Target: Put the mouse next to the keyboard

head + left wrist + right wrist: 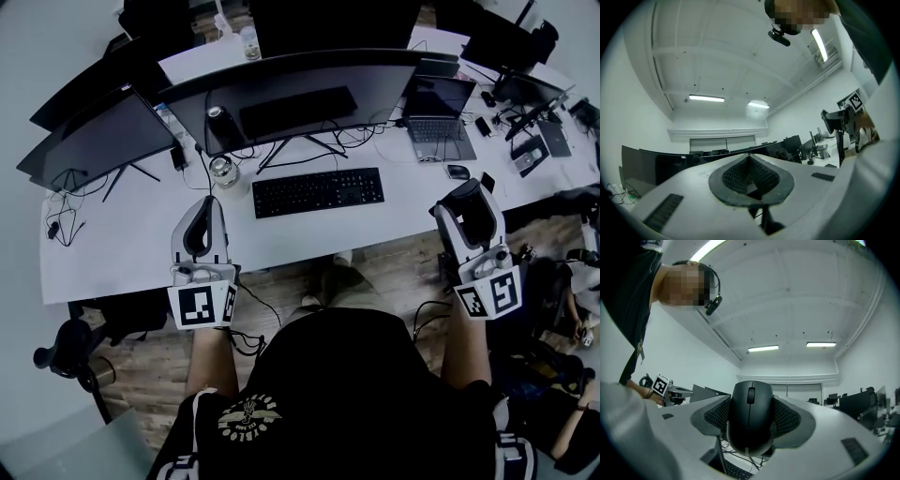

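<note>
Fingers (787, 416) of right gripper (751, 398) tight on one mouse (750, 427), left gripper (750, 157) fingers seemingly pressed together; one keyboard (318, 192).

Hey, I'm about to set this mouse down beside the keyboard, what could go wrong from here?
1. The right claw grips the mouse only by its smooth sides, pointing upward; it might slip while you lower it.
2. The desk right of the keyboard already holds a small dark object, with the laptop behind it; swinging in from there could knock them.
</note>
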